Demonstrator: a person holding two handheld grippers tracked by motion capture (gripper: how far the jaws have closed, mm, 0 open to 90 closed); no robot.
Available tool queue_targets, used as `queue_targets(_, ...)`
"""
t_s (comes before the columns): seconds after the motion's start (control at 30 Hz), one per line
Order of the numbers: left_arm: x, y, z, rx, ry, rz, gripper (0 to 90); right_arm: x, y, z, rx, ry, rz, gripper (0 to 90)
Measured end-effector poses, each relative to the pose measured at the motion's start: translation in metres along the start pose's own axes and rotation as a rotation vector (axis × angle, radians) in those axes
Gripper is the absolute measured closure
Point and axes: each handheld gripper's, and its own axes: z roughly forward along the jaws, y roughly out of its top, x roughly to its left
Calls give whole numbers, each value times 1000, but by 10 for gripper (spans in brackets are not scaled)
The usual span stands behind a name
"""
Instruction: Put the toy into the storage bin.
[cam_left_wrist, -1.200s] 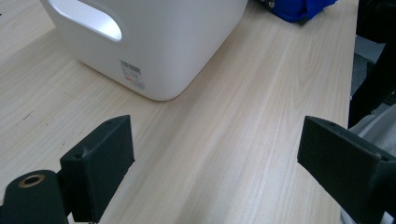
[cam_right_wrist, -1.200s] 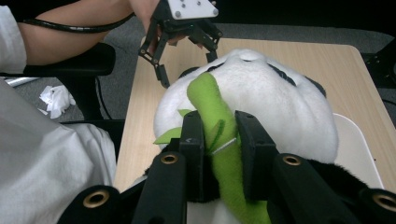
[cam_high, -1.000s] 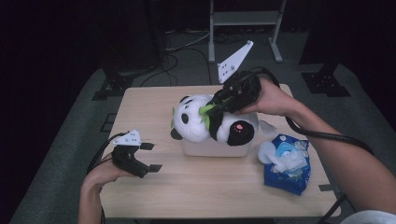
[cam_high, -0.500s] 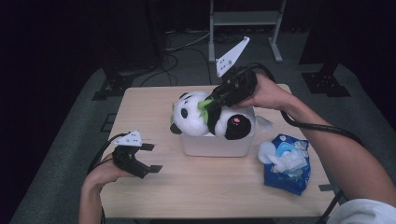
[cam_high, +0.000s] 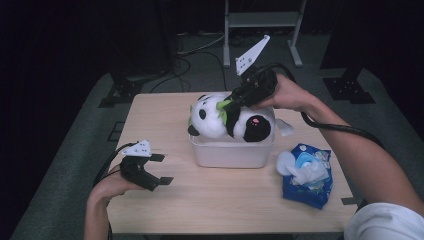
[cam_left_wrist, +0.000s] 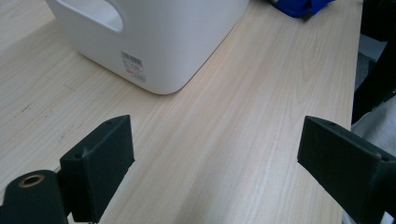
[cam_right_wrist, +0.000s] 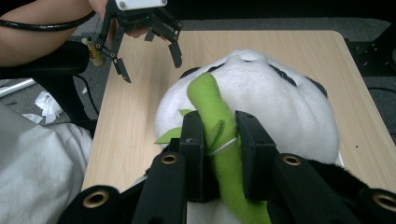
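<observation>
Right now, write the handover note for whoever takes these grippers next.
Right gripper: shut on the green bamboo stalk of the plush panda, holding the panda over the white bin.
Left gripper: open, holding nothing, low over the table near its left front corner.
Panda: lying across the top of the bin, head toward the left; whether it is resting on the rim or hanging from the grip cannot be told.
Blue wipes pack: on the table to the right of the bin, untouched.
Done: panda gripped and brought to the bin.
Left: probably settle it in the bin and release.

blue wipes pack (cam_high: 306, 173): table's right side | metal stand (cam_high: 261, 20): floor beyond table (cam_high: 165, 112)
</observation>
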Motion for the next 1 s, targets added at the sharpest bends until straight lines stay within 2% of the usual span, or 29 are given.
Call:
queue_targets(0.1,0,0,1,-2,-4,-3,94,-5,-2,-1,8,-6,-2,733)
queue_targets(0.23,-1,1,3,0,-8,-3,94,-10,-4,-4,-8,-11,-2,732)
queue_targets(0.47,-2,1,2,2,-9,1,94,-17,-4,-5,13,-24,-1,732)
queue_targets(1.0,-3,0,5,8,-17,-5,94,-37,-16,16,44,-10,11,732)
